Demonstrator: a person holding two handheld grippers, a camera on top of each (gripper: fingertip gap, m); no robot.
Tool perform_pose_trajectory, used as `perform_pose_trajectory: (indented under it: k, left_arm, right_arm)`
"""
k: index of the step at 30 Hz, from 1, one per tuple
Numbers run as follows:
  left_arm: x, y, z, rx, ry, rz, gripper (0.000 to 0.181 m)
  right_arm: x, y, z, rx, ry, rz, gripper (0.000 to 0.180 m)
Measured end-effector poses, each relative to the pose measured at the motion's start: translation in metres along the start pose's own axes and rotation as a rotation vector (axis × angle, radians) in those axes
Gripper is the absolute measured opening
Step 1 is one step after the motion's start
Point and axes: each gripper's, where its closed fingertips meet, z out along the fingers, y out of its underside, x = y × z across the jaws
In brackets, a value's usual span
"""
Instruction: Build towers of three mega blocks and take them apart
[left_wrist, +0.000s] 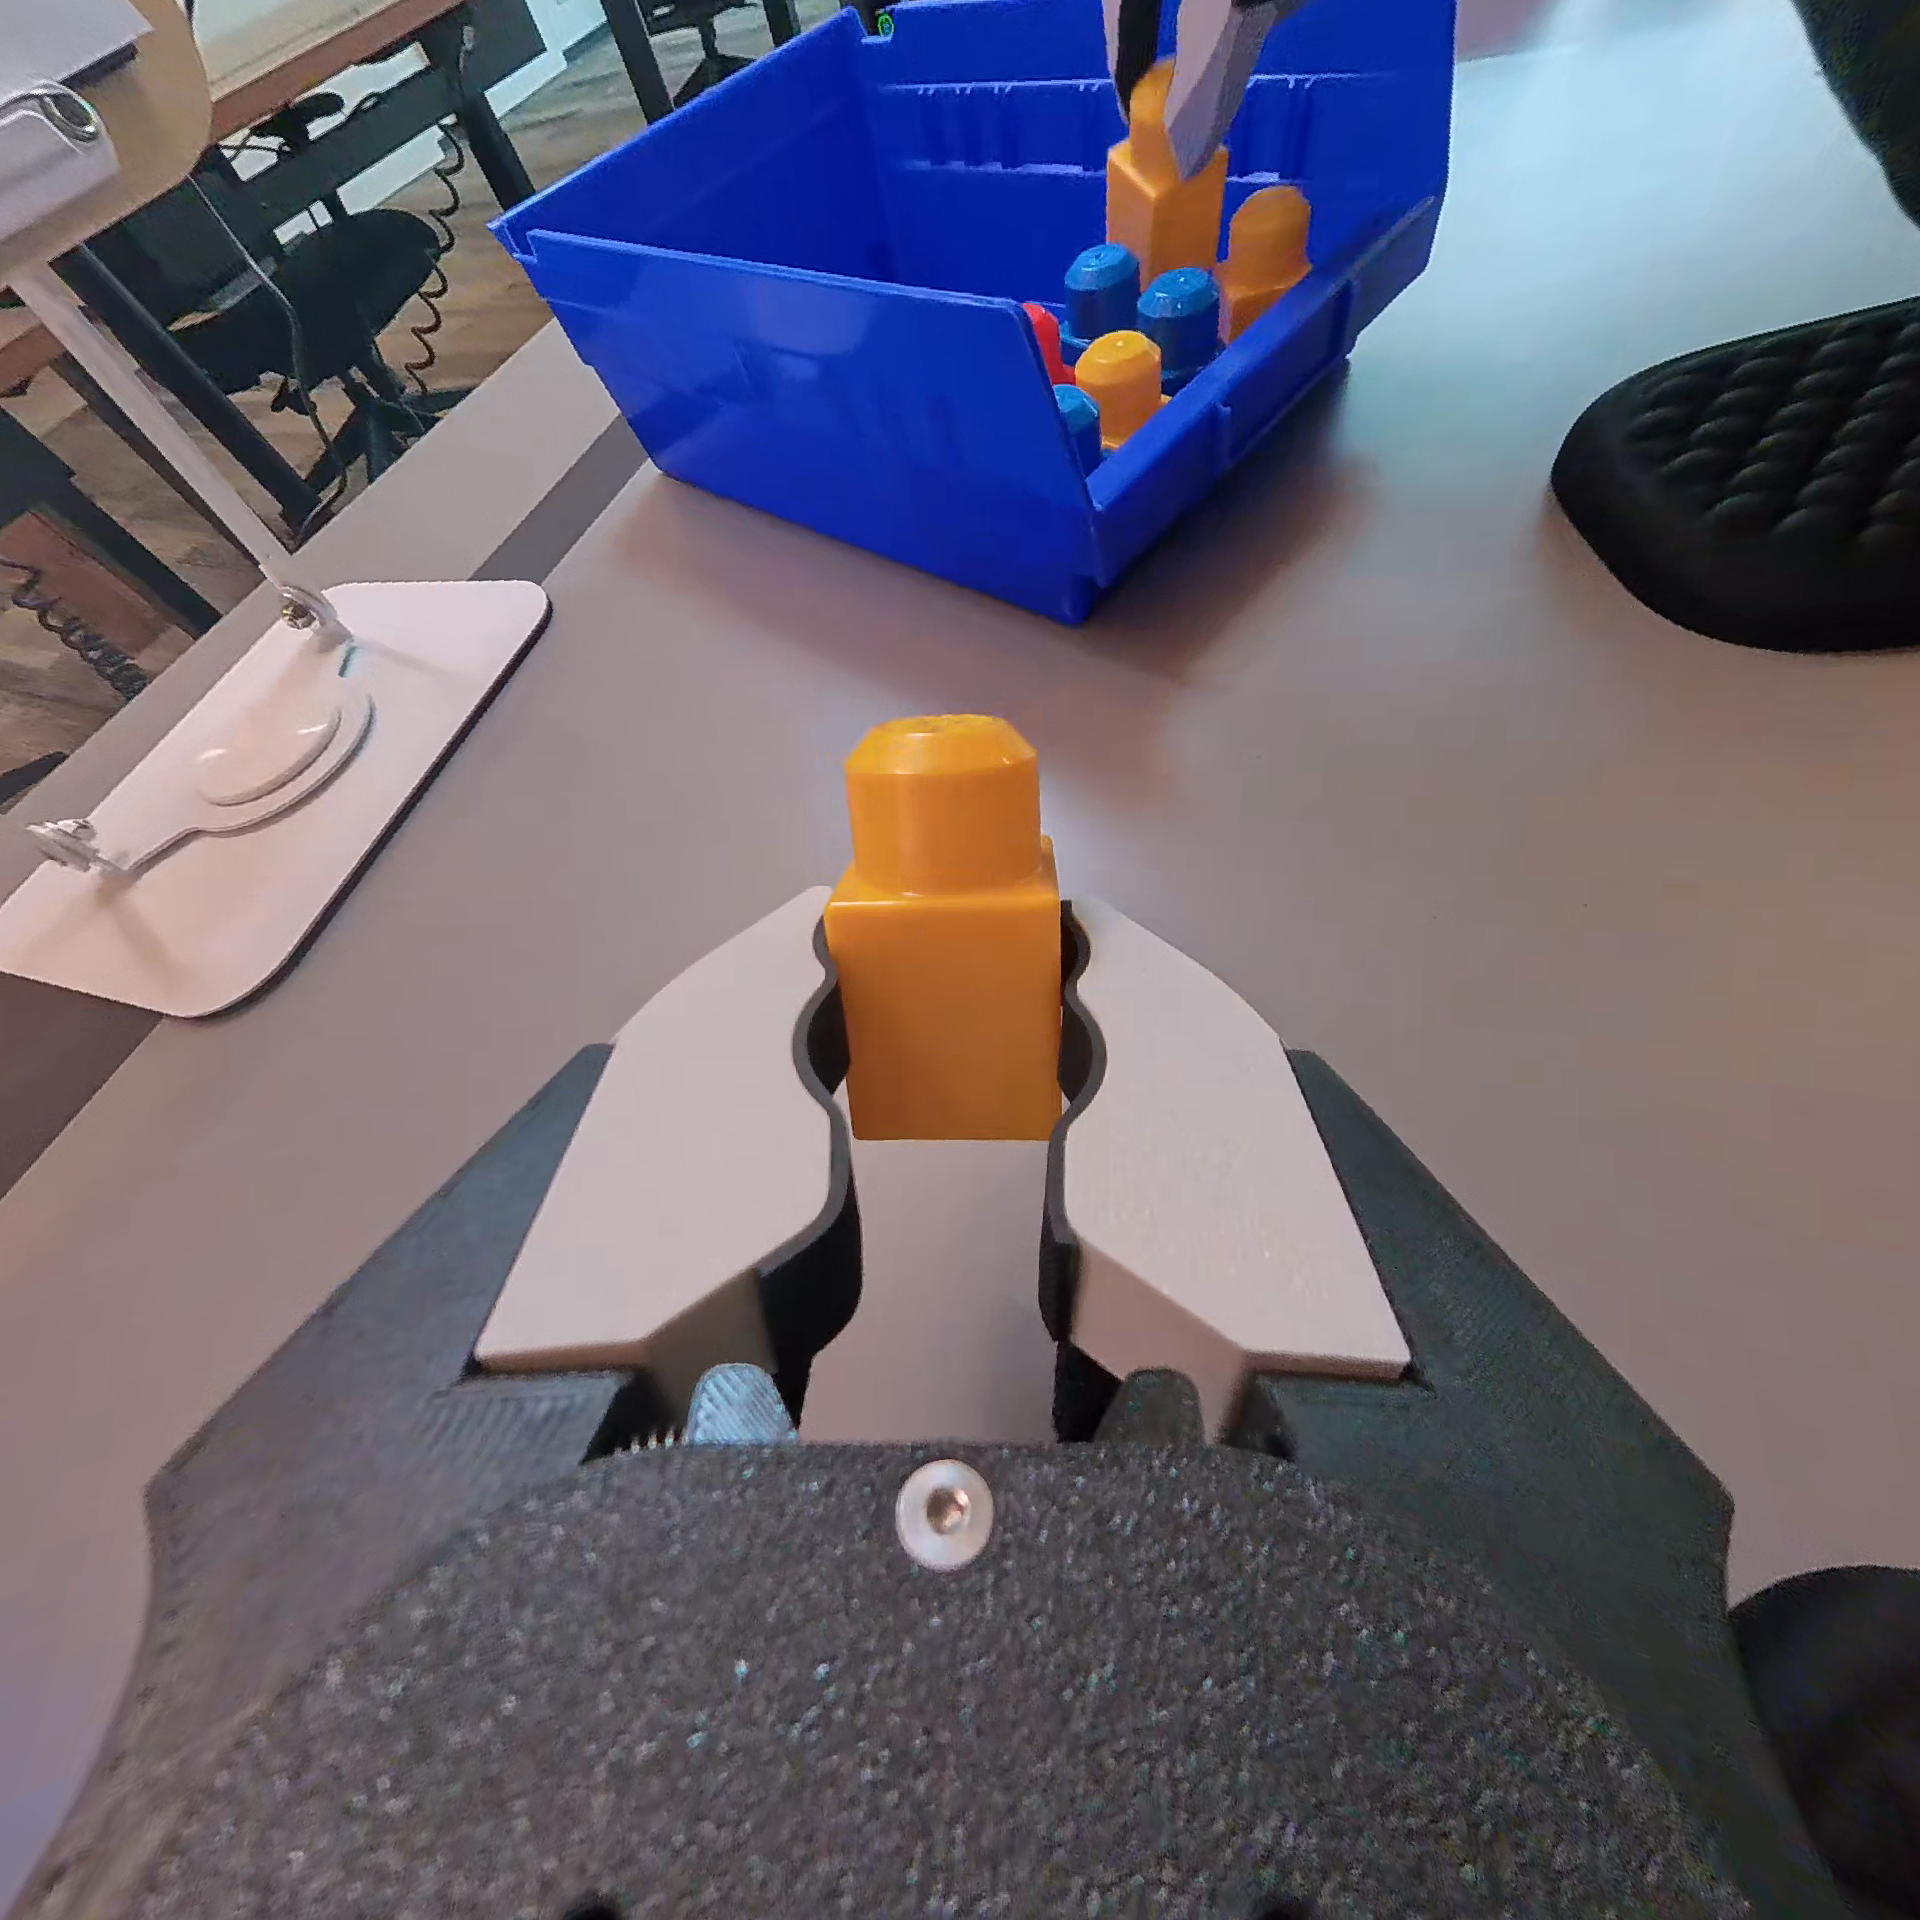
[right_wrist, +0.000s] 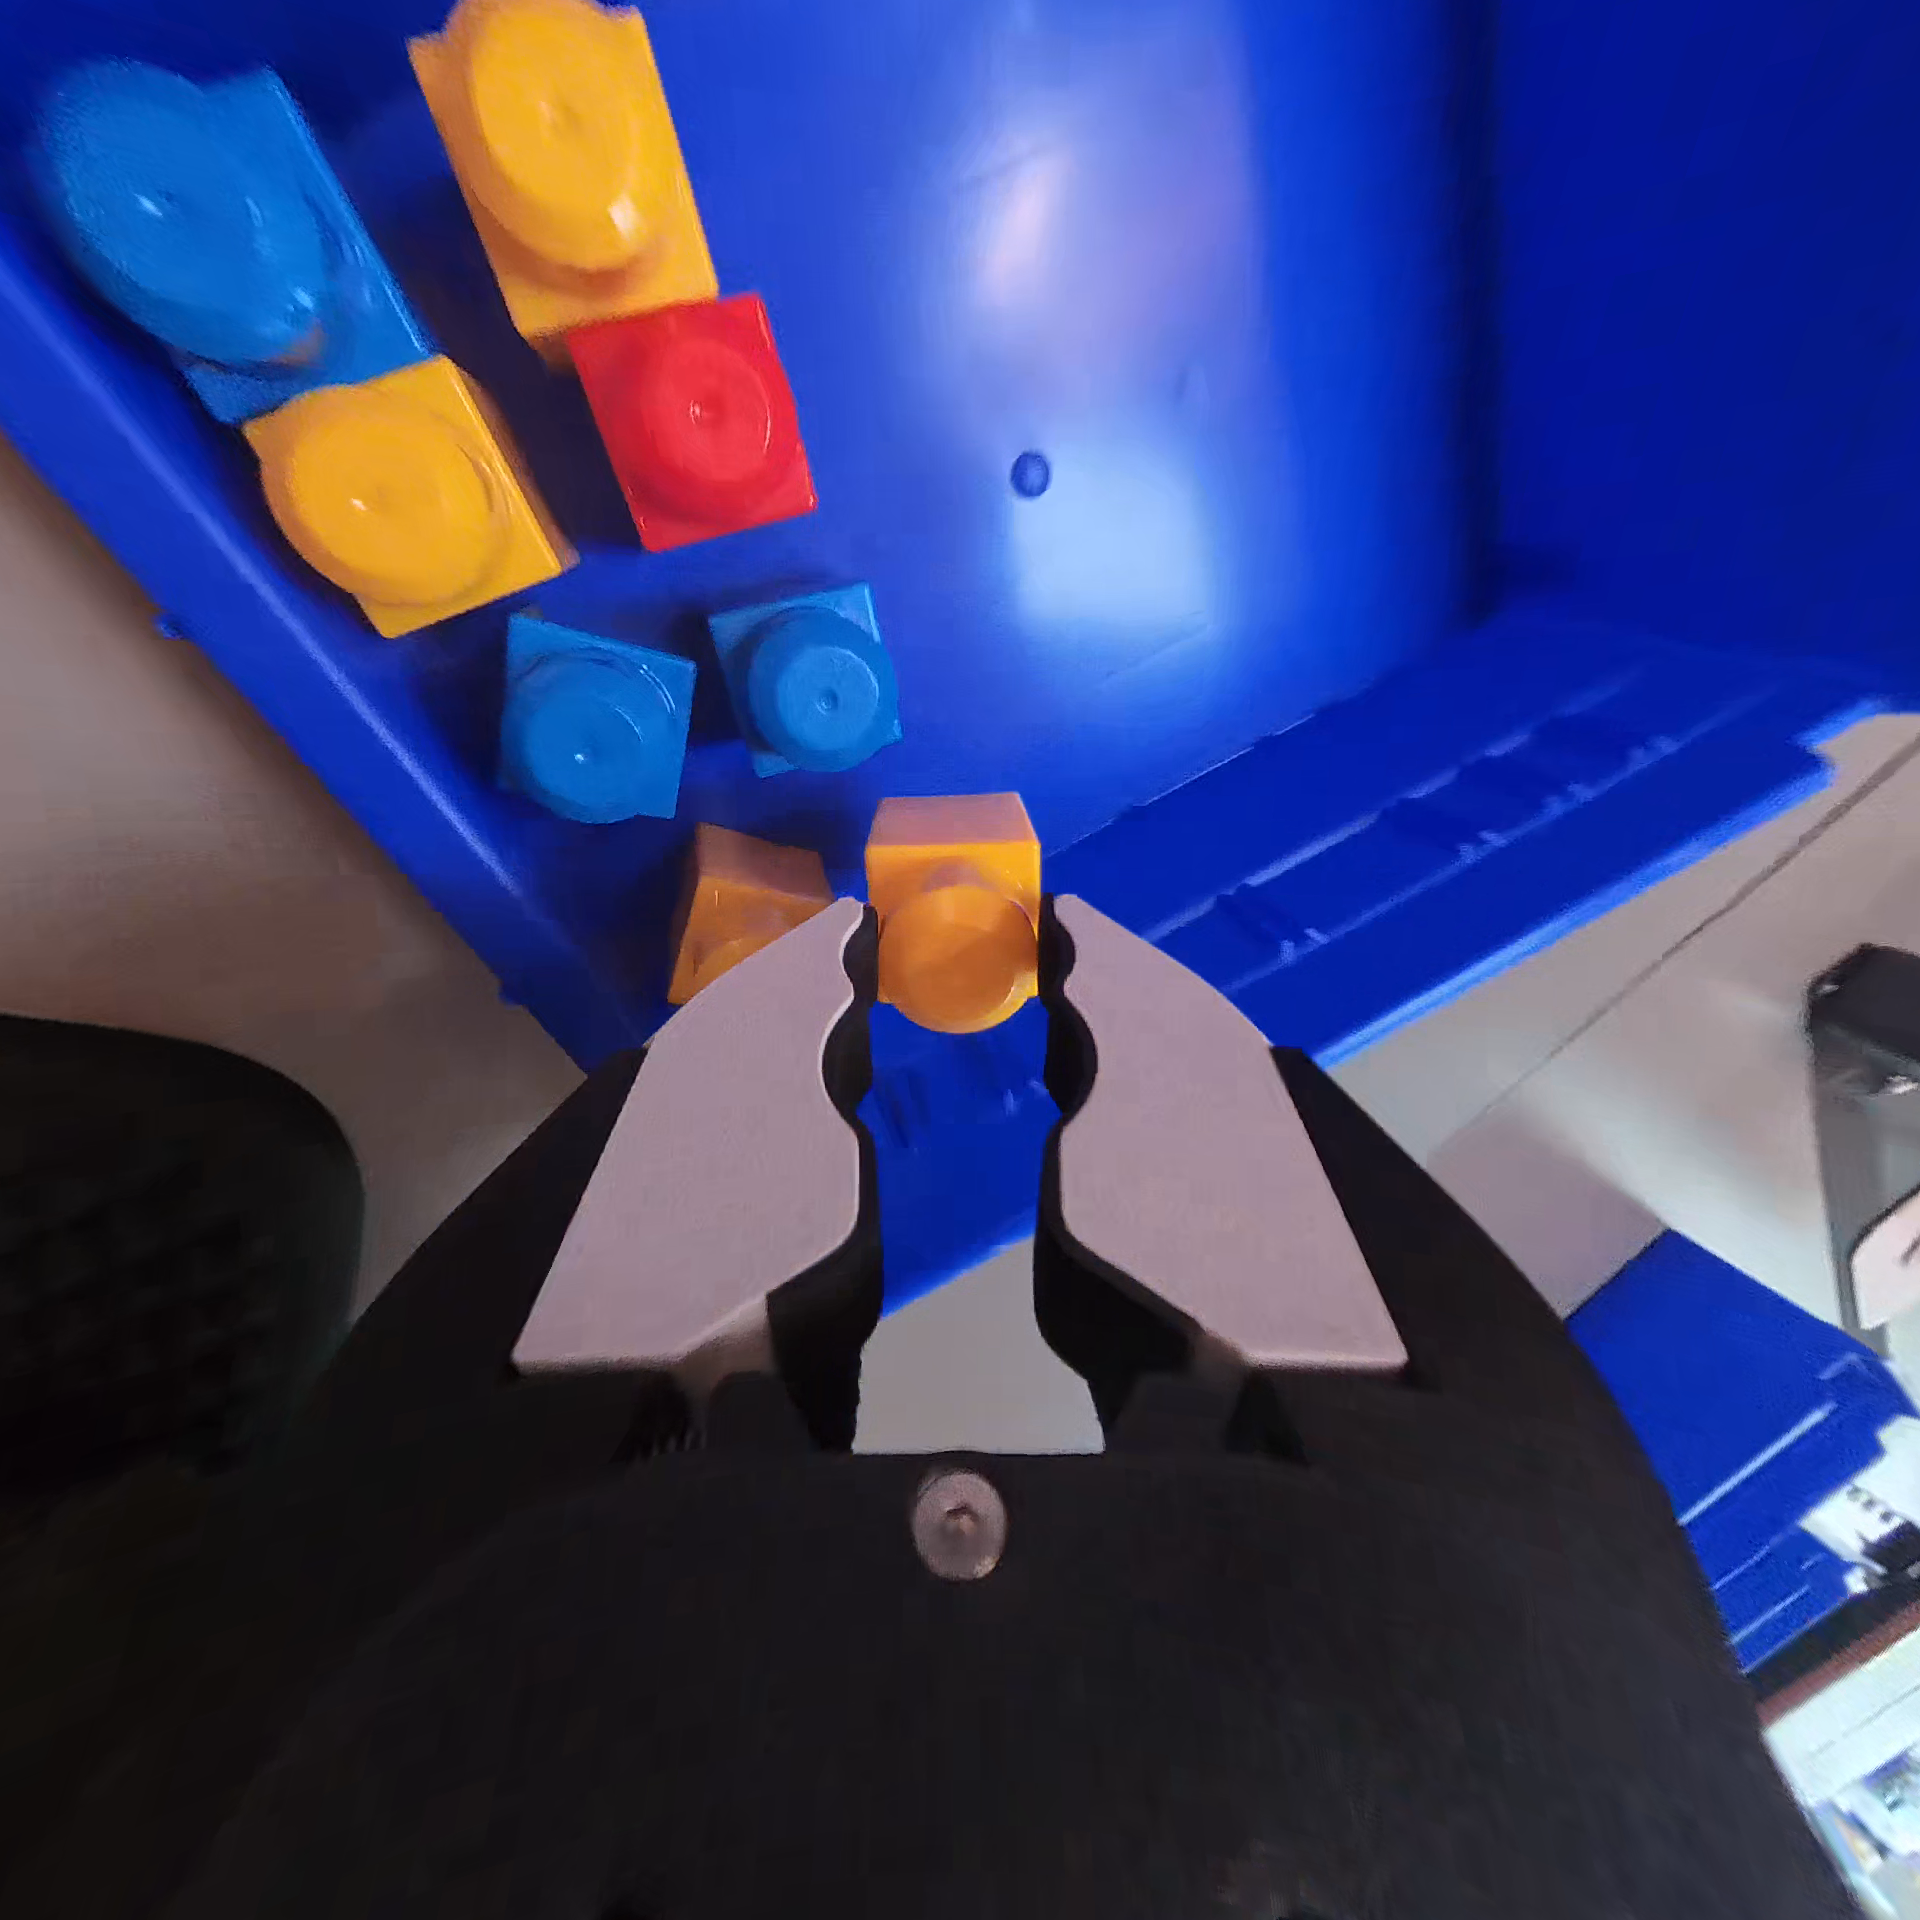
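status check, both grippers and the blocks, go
Left gripper shut on orange block on table. Right gripper shut on stud of second orange block in blue plastic bin. Nothing blocking.

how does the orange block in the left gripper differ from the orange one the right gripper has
The left gripper holds its orange block by the square body, over the bare table; the right gripper pinches its orange block by the round stud, inside the blue bin. The left block stands alone; the right one has other blocks around it. Both are orange single-stud blocks, upright.
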Motion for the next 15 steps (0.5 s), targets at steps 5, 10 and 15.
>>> perform_pose_trajectory:
  k: [5,10,15]
  left_arm:
    - [0.002,-0.002,0.000,0.009,0.005,0.004,0.037]
    - [0.007,-0.006,0.000,0.034,0.027,0.002,0.037]
    - [0.016,-0.014,0.000,0.081,0.063,0.020,0.037]
  right_arm:
    - [-0.013,0.001,0.027,-0.065,-0.108,-0.013,0.030]
    - [-0.017,0.006,0.028,-0.044,-0.177,0.025,0.031]
    - [-0.022,-0.028,-0.015,0.205,-0.144,-0.020,0.044]
